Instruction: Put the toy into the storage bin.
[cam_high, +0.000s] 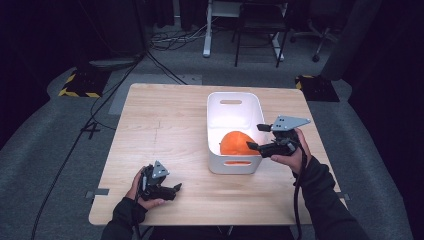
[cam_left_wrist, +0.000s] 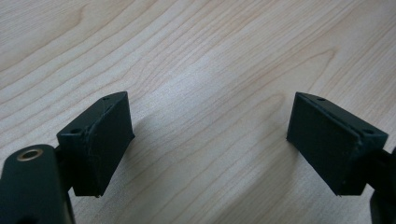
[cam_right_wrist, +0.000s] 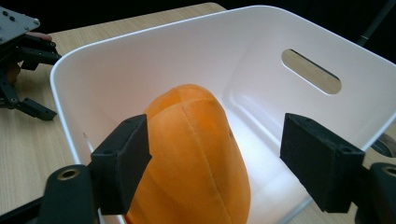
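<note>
The orange plush toy (cam_high: 236, 142) is located inside the white bin (cam_high: 218, 107), against its near wall; the bin is positioned right of the table's (cam_high: 160, 125) centre. The right gripper (cam_high: 256, 136) is held over the bin's near right rim, jaws released, gripping nothing. The left gripper (cam_high: 176, 189) is held near the table's near left corner, jaws spread, empty.
</note>
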